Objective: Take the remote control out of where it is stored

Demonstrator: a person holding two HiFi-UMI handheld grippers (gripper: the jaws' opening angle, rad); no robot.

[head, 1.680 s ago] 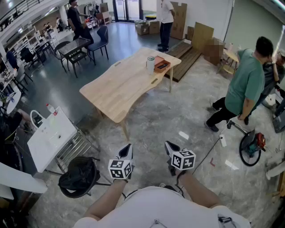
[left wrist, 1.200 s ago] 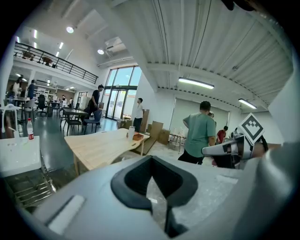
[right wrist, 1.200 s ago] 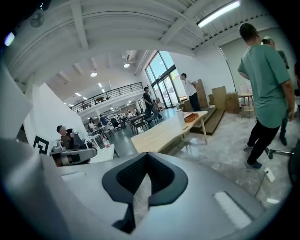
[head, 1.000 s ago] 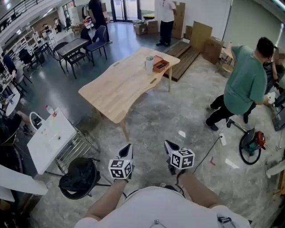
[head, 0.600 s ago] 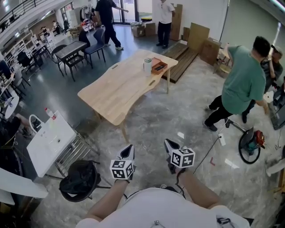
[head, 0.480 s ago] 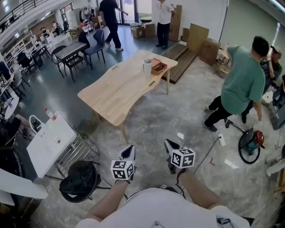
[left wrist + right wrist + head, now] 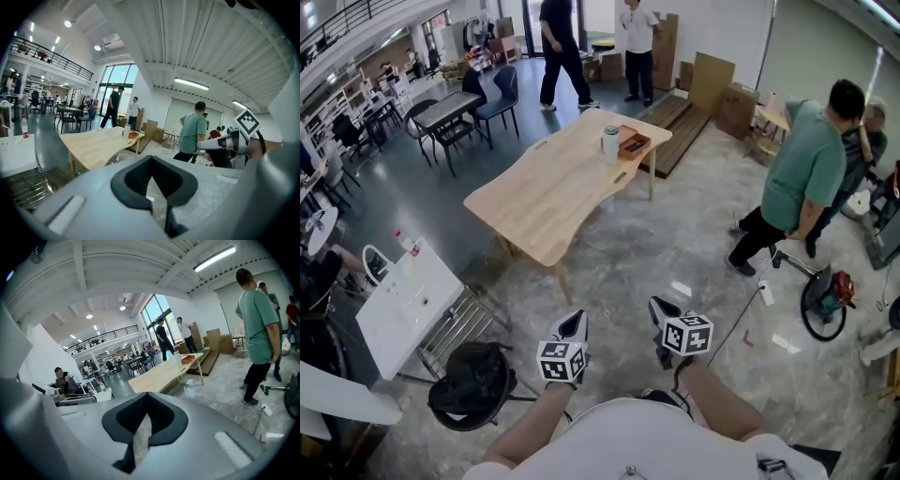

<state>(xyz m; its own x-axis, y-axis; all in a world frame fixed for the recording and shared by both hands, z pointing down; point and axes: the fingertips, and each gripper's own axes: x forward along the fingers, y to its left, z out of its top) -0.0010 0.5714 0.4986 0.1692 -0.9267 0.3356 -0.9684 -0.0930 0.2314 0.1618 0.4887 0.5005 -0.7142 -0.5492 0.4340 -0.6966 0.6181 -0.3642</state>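
- Judged from how things lie, the task has not begun: both tongs are held close in front of the person's body, well apart from the wooden surface where the likely storage stands.
- The left tongs are closed, tips together, with nothing between them and touching nothing; bare floor shows past them.
- The right tongs are likewise closed and empty, just beside the left pair, both pointing toward the wooden surface.
- Open stone floor lies between the tongs and the near end of the wooden surface.
- At the far end of the wooden surface sits an orange-brown tray, with a white can just beside it.
- A dark flat thing lies in the tray; this is probably the remote control, though it is too small to be sure.
- What is left: the whole approach to the wooden surface, opening one pair of tongs, gripping the remote control and lifting it clear of the tray.
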